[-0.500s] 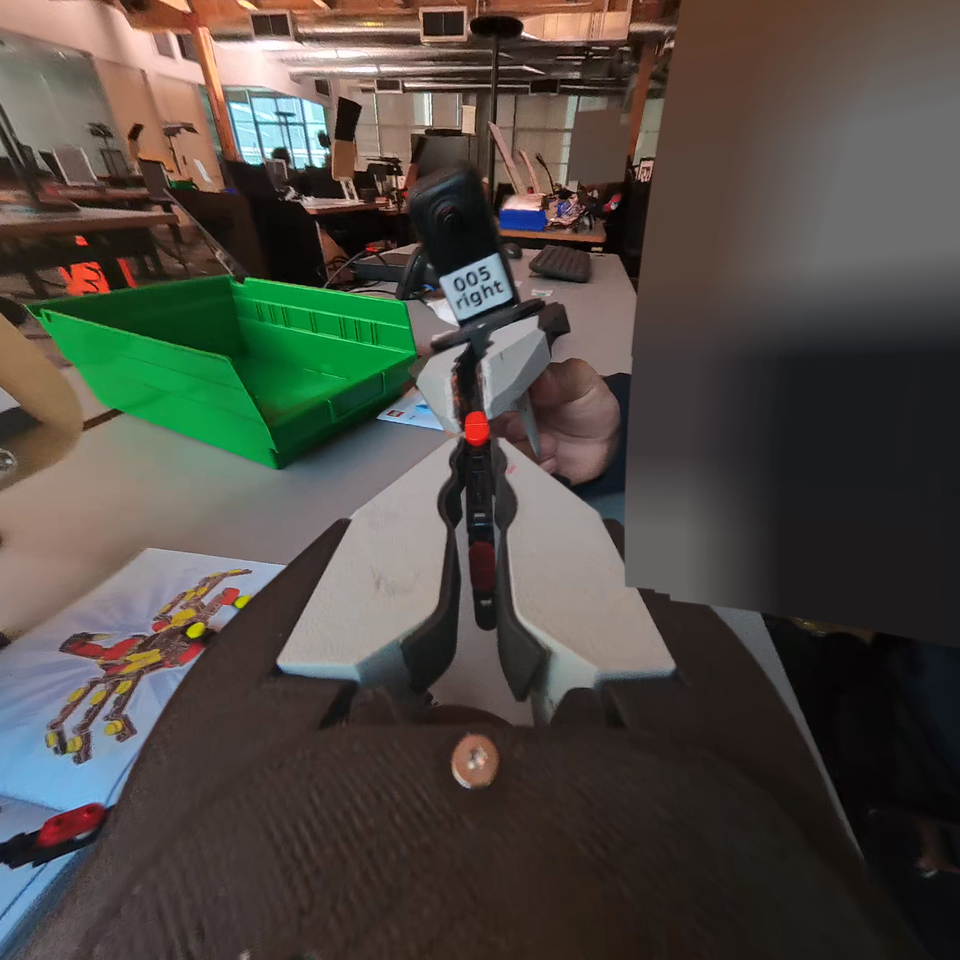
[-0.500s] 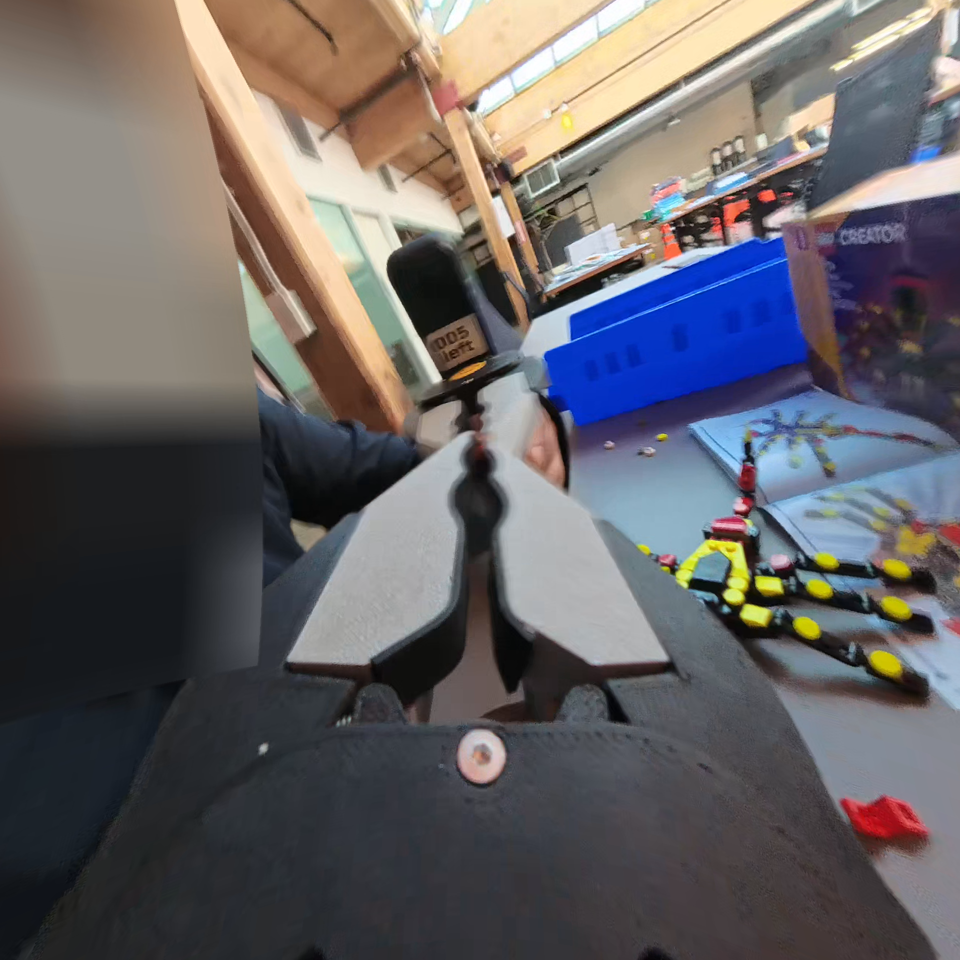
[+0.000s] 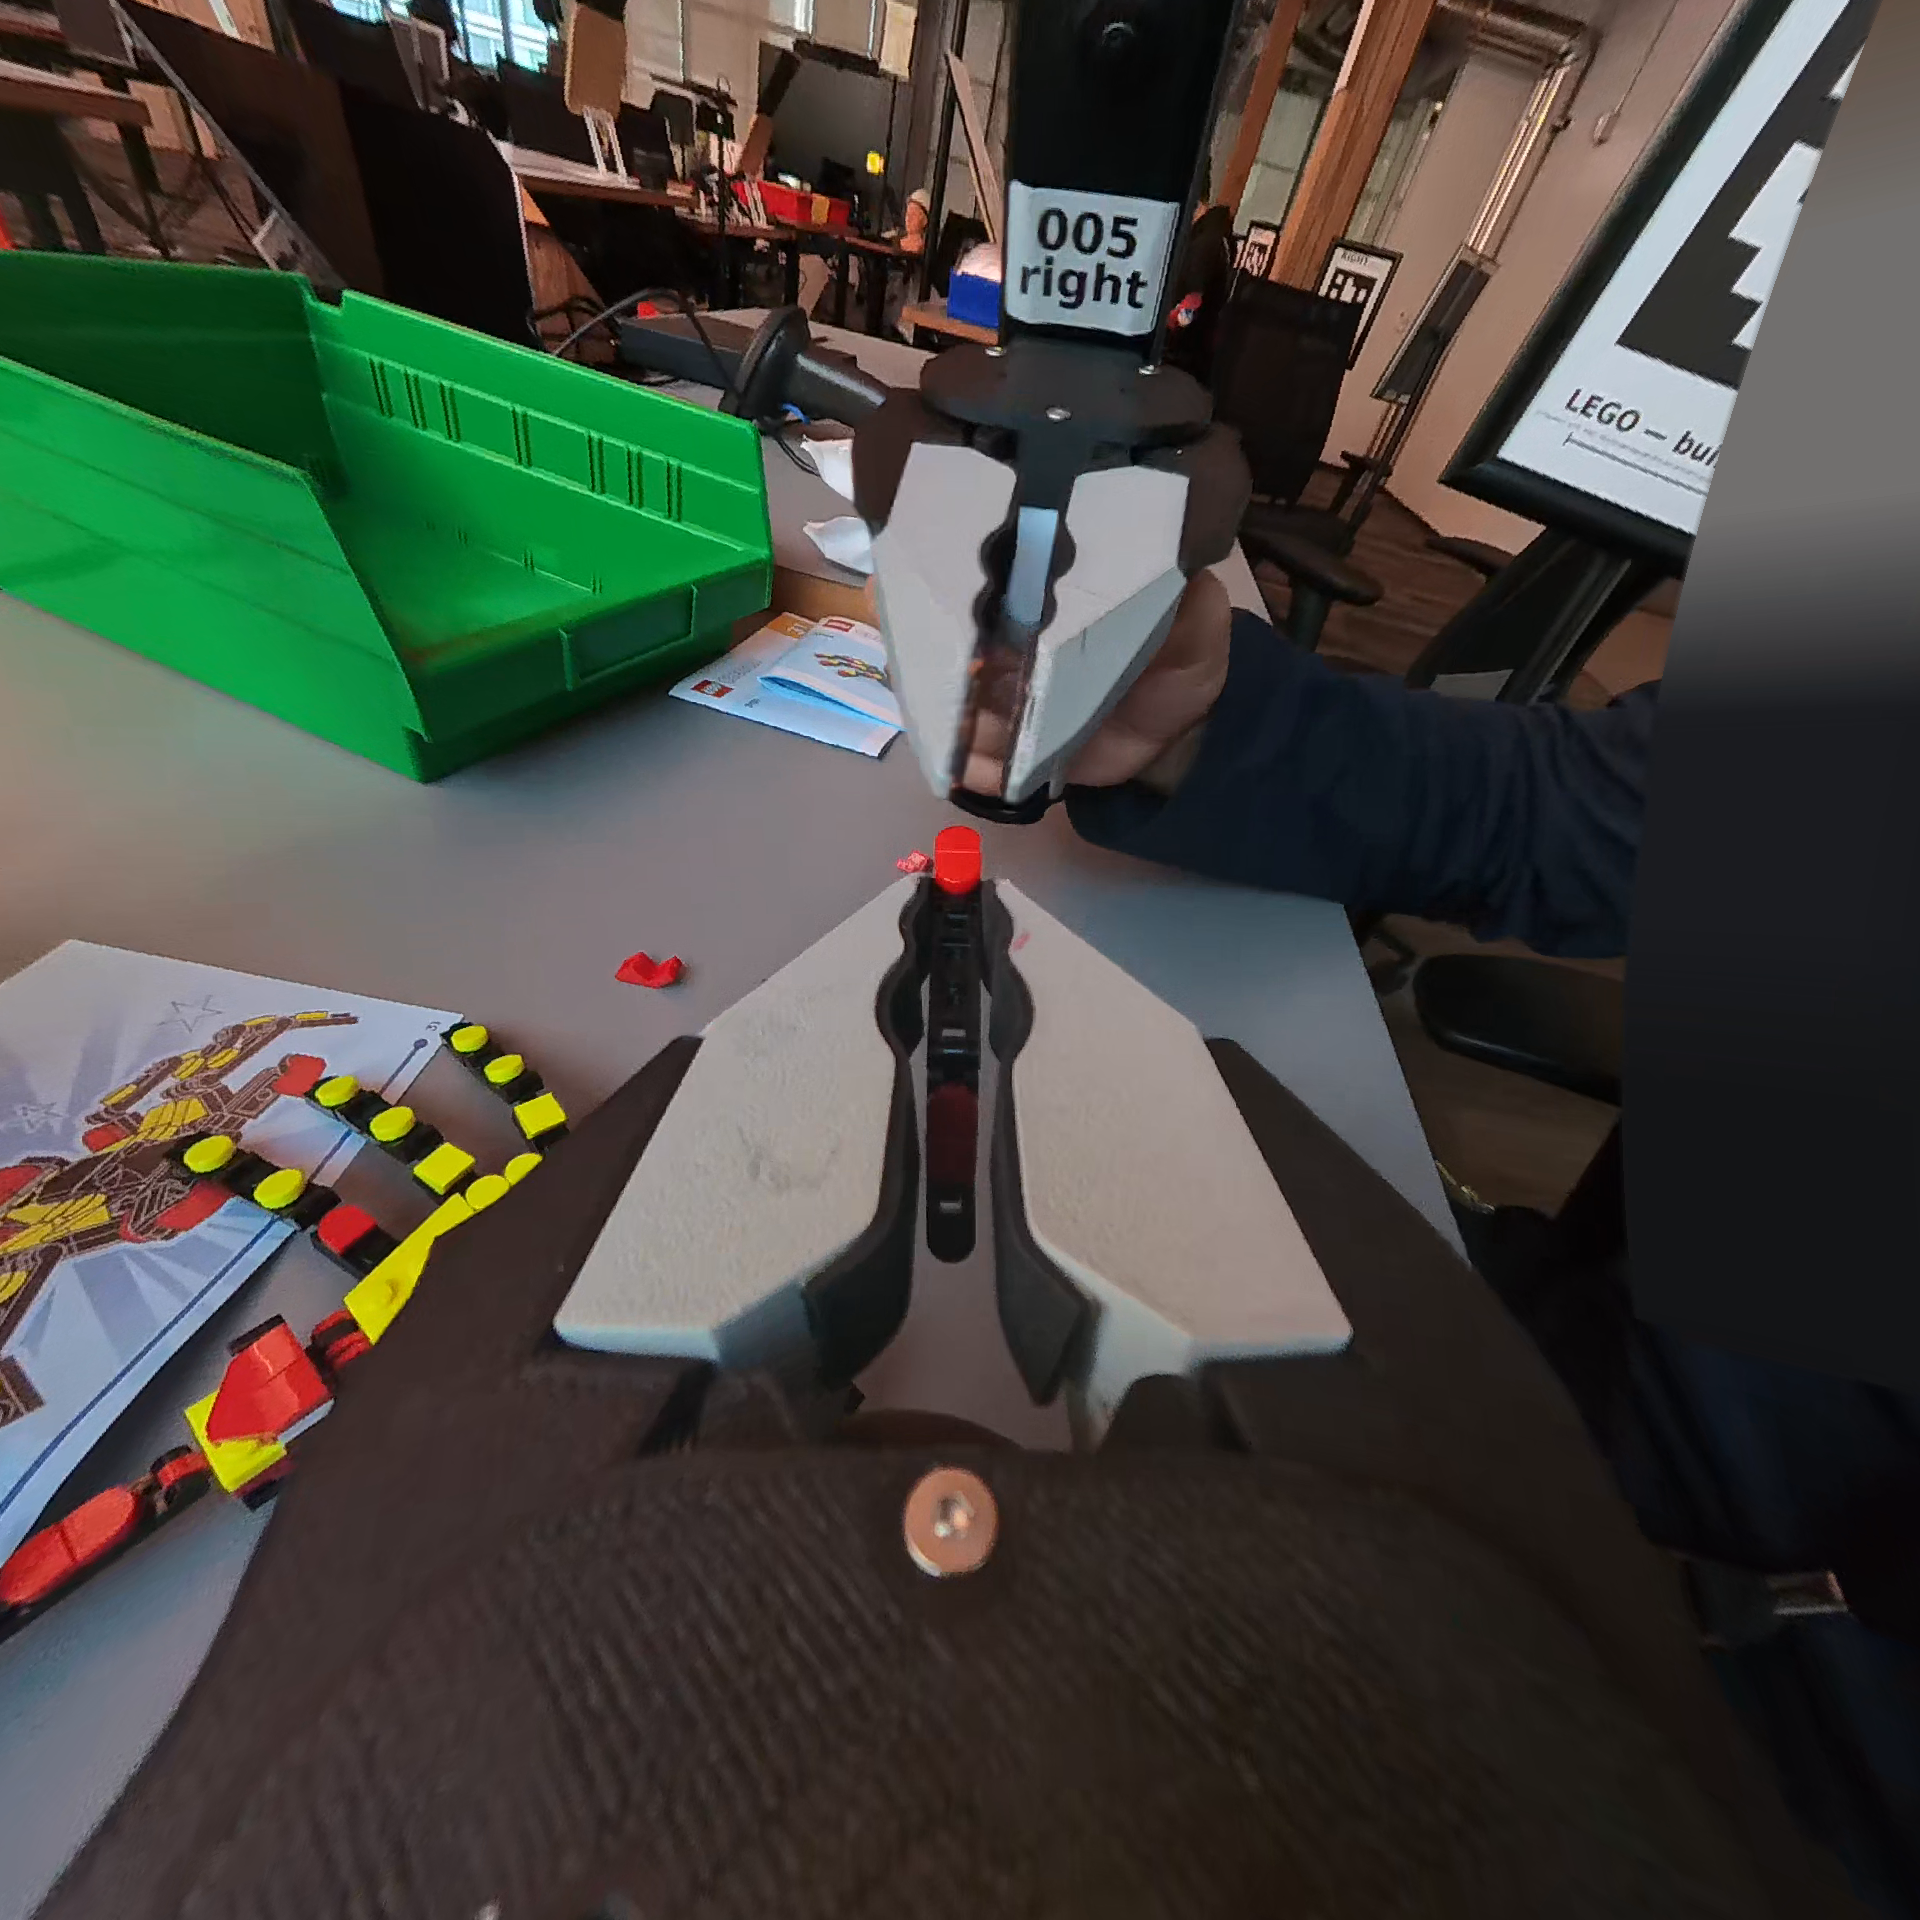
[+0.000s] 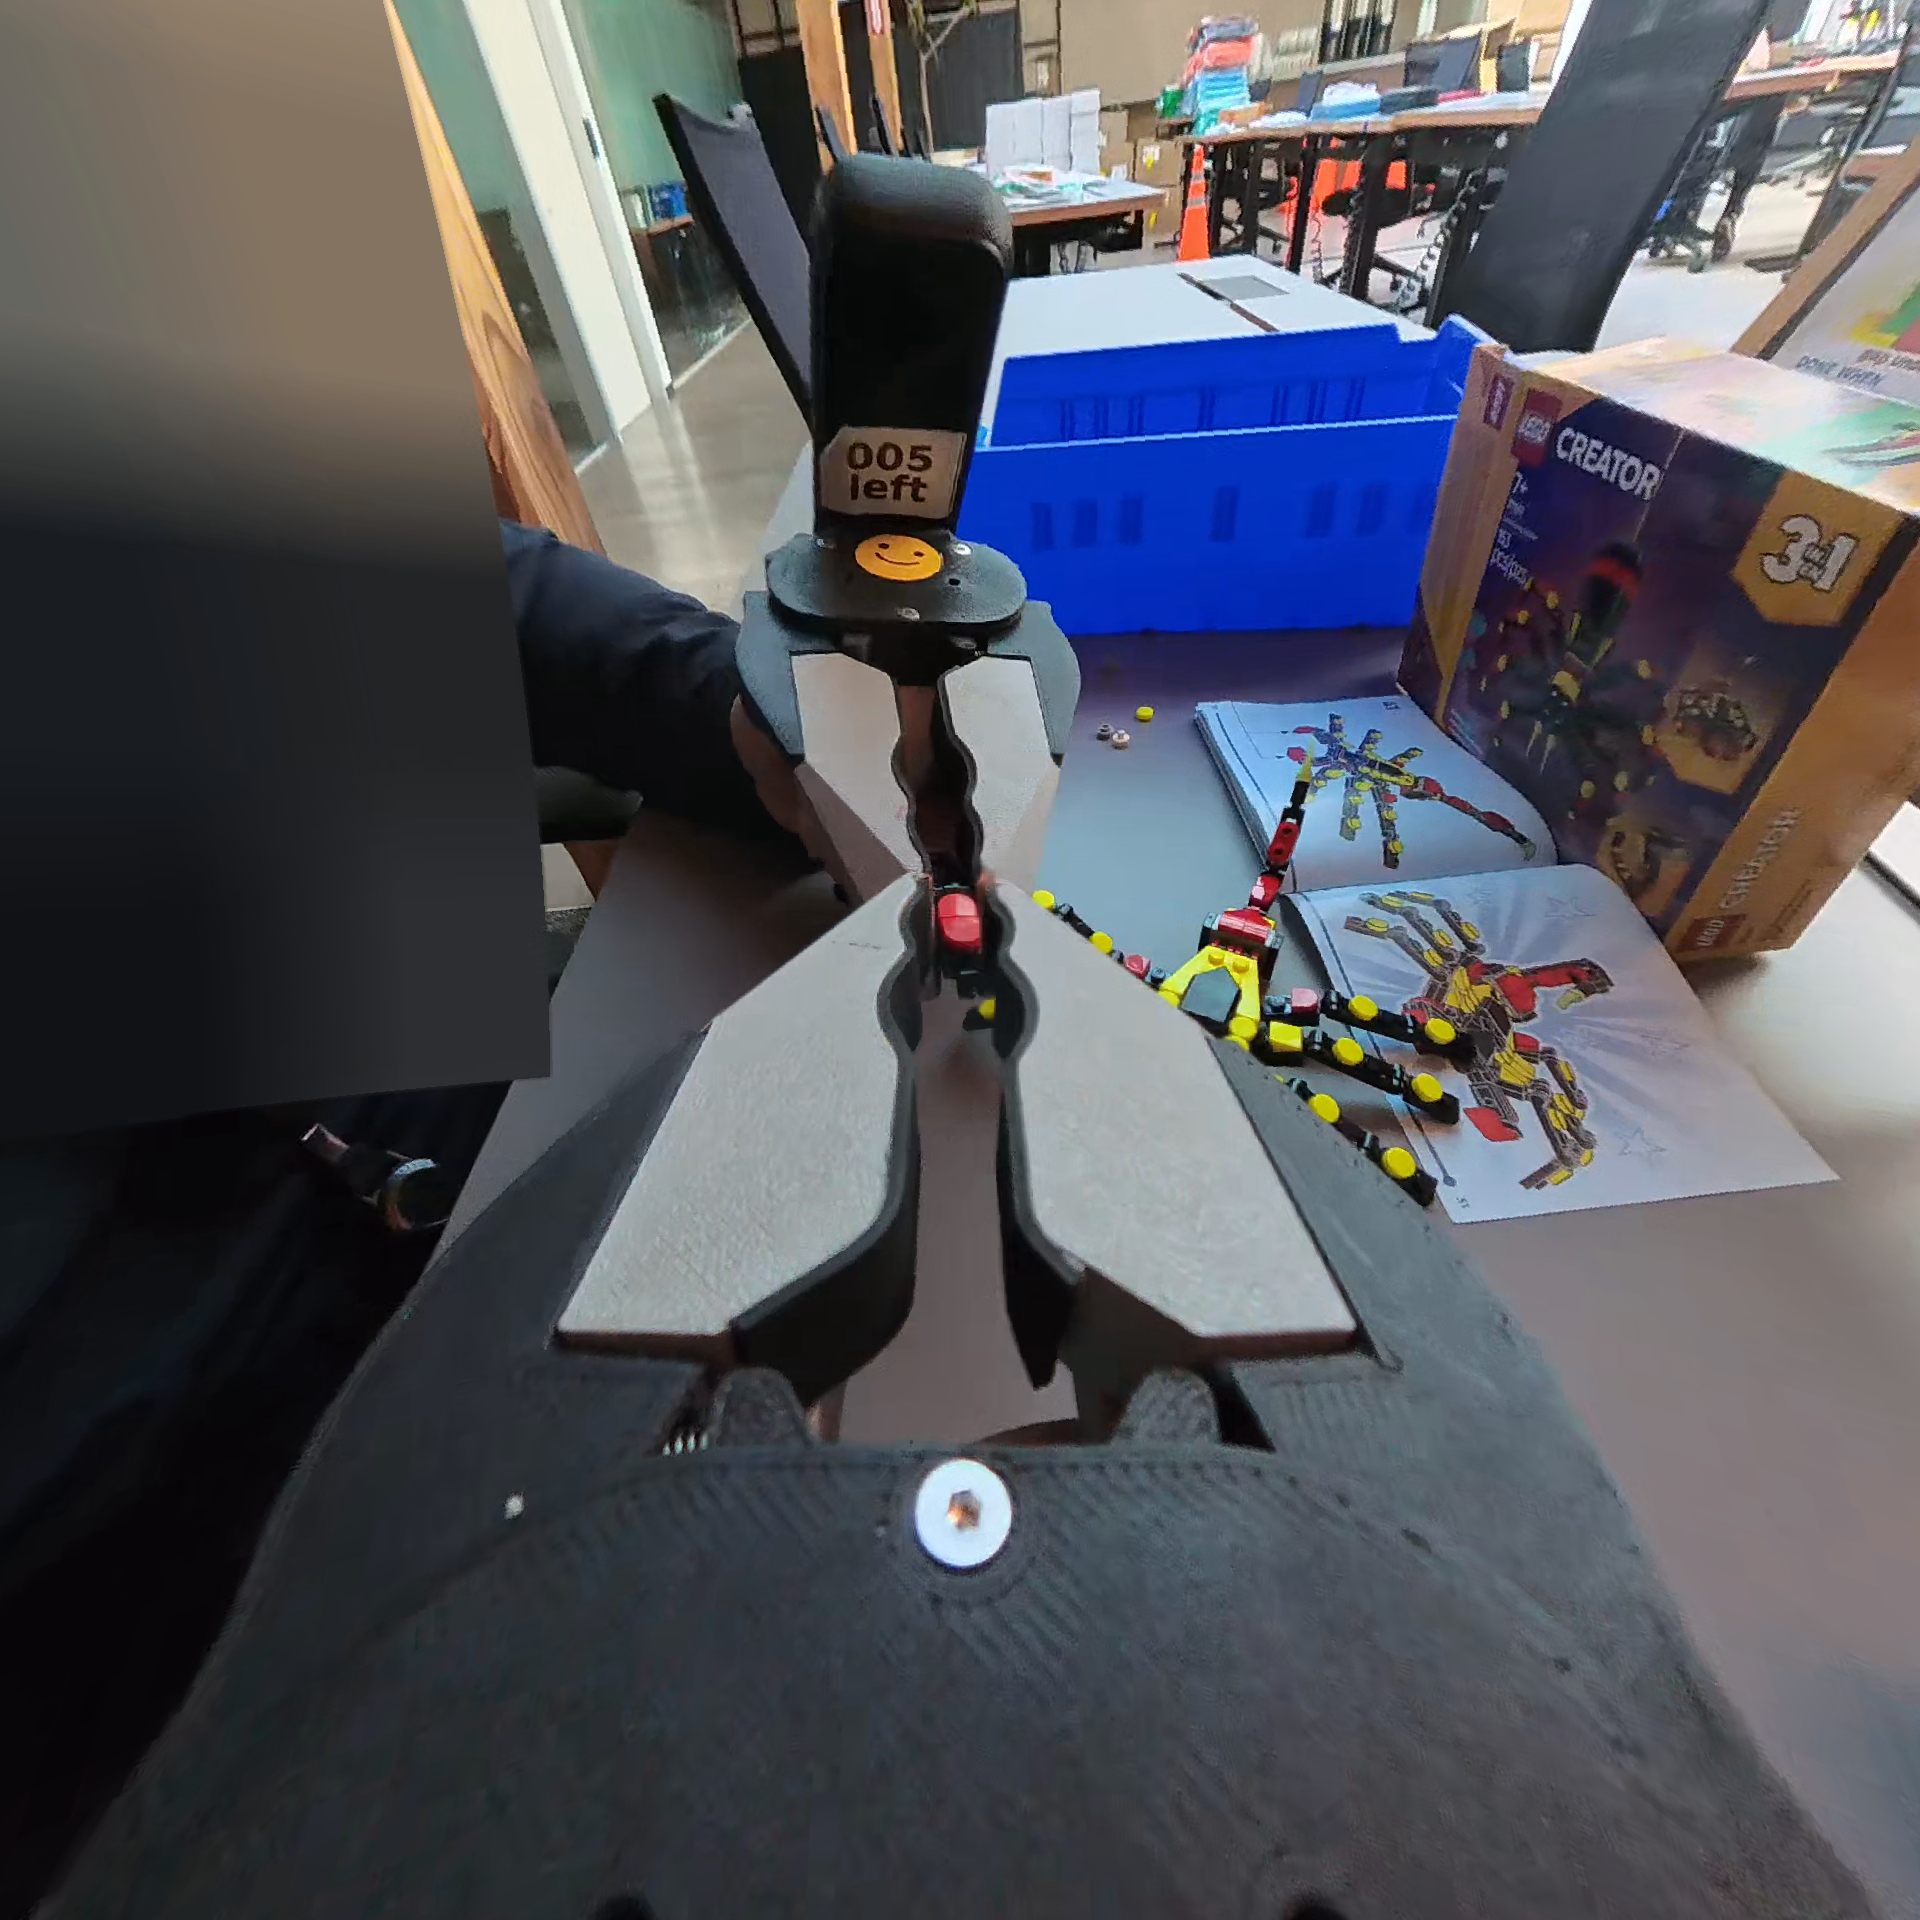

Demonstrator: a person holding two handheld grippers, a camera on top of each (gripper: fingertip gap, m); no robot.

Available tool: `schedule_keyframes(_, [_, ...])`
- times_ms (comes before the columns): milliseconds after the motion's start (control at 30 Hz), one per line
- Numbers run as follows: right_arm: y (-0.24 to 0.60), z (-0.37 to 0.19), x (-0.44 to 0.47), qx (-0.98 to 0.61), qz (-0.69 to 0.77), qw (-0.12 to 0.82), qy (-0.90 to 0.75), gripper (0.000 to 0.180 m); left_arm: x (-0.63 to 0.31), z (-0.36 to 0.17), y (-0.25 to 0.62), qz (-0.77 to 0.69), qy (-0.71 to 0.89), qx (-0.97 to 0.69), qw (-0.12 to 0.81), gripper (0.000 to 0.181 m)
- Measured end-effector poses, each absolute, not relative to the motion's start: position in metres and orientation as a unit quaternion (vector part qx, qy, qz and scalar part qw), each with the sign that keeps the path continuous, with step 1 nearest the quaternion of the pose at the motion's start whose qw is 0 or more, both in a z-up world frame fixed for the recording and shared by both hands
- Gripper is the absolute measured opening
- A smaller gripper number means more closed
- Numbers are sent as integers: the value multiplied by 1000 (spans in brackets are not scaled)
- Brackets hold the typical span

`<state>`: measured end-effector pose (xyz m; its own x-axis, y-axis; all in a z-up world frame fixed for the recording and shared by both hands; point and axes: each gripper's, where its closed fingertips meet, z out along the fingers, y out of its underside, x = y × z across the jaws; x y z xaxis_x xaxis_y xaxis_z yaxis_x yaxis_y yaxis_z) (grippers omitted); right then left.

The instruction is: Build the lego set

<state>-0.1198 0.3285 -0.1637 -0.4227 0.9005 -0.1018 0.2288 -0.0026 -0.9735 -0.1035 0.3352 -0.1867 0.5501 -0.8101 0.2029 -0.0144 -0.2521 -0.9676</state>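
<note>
Leg piece (image 3: 951, 1023) lies clamped lengthwise between left jaws (red tip protruding).

Open workshop: wooden posts (image 3: 1340, 156), desks (image 4: 1351, 135), black chairs (image 4: 1600, 156), perhaps glass partitions (image 4: 623, 208).

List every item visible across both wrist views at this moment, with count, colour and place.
Lego limb piece: one, black and red, clamped in the left gripper.
Spider model: one, black, yellow, red, on the table.
Instruction sheets: at least two, pale blue, beside the model.
Set box: one, purple and tan, behind the sheets.
Green bin: one, far table side.
Blue bin: one, beside the box.
Loose red piece: one, on the table.
Left gripper: shut on the limb.
Right gripper: tips nearly shut at the limb's red end.
</note>
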Motion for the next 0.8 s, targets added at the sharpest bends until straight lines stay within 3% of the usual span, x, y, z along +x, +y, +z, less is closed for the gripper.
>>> schedule_keyframes(500, [325, -172, -123, -423, 508, 340, -669, 4, -103, -183, 333, -370, 300, -692, 543, 4])
schedule_keyframes(800, [318, -159, -120, -417, 575, 307, -634, 4, -101, -170, 327, -366, 317, -667, 567, 4])
